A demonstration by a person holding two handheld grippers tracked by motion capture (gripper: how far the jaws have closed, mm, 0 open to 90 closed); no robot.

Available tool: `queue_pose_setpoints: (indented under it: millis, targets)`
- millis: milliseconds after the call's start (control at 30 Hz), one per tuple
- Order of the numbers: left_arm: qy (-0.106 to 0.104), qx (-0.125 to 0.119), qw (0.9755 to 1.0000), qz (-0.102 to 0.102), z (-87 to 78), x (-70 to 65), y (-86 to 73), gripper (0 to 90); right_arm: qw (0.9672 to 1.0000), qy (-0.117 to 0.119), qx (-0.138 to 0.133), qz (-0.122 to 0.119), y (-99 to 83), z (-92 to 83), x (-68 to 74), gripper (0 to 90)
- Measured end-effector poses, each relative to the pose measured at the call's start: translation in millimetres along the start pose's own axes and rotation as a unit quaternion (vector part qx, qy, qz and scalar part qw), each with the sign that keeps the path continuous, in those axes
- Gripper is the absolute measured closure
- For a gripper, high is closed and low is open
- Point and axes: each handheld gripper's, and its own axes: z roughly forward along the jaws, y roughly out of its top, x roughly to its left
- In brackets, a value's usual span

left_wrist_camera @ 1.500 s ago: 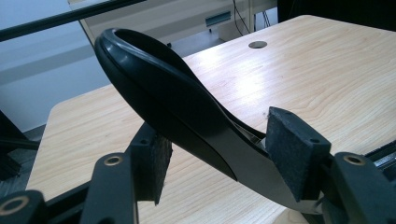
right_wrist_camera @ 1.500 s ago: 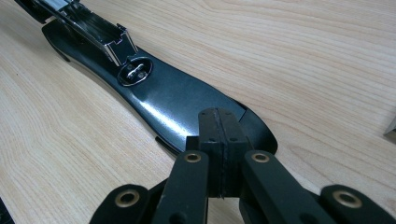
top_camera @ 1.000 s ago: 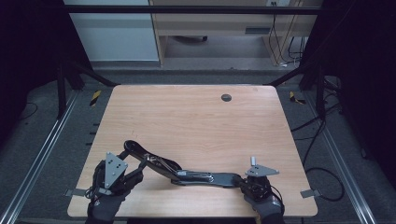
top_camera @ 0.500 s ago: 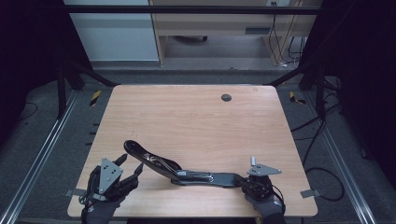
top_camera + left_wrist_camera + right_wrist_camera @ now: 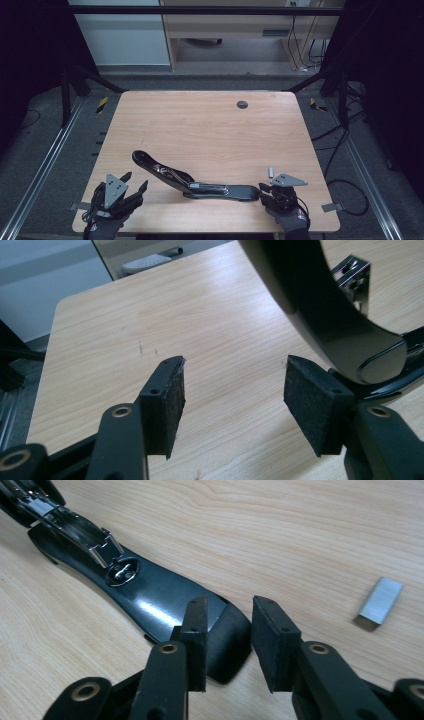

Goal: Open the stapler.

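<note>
A black stapler lies swung open flat on the wooden table, its top arm angled up toward the left. My left gripper sits at the front left, just short of that arm's tip. Its jaws have just been closing a little and stand open around bare wood. My right gripper is at the front right, at the stapler's base end. Its jaws have just been opening; the base tip lies between them, and the pads do not press on it.
A short silver strip of staples lies on the wood just beyond the right gripper, also seen in the right gripper view. A dark round cable hole sits near the table's far edge. Both hands are close to the front edge.
My left gripper has sunk and drifted back toward the table's front left corner. The stapler and my right hand have stayed in place.
</note>
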Motion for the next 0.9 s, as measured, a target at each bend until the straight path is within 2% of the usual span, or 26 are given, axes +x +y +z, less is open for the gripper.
queue_pose_setpoints:
  millis: [67, 100, 467, 700, 900]
  targets:
    - [0.003, 0.004, 1.0, -0.002, 1.8, 1.8, -2.1, 41.4, 1.0, -0.006, 0.002, 0.007, 1.3, -2.4, -0.1, 64.0]
    - [0.004, 0.006, 1.0, -0.002, 2.9, 2.5, -3.4, 41.4, 0.9999, -0.01, 0.0, -0.001, 1.3, -3.4, -1.9, 63.1]
    - [0.013, 0.022, 0.9997, -0.001, 11.1, 6.7, -10.9, 41.4, 0.9983, -0.054, -0.017, 0.011, 5.4, -18.0, -14.1, 57.0]
    - [0.015, 0.024, 0.9996, 0.001, 13.4, 8.2, -13.1, 42.0, 0.9964, -0.081, -0.018, 0.019, 8.3, -22.6, -23.4, 56.7]
    - [0.021, 0.026, 0.9994, -0.002, 17.2, 13.3, -15.6, 42.7, 0.9954, -0.091, -0.013, 0.025, 12.4, -22.0, -28.2, 56.4]
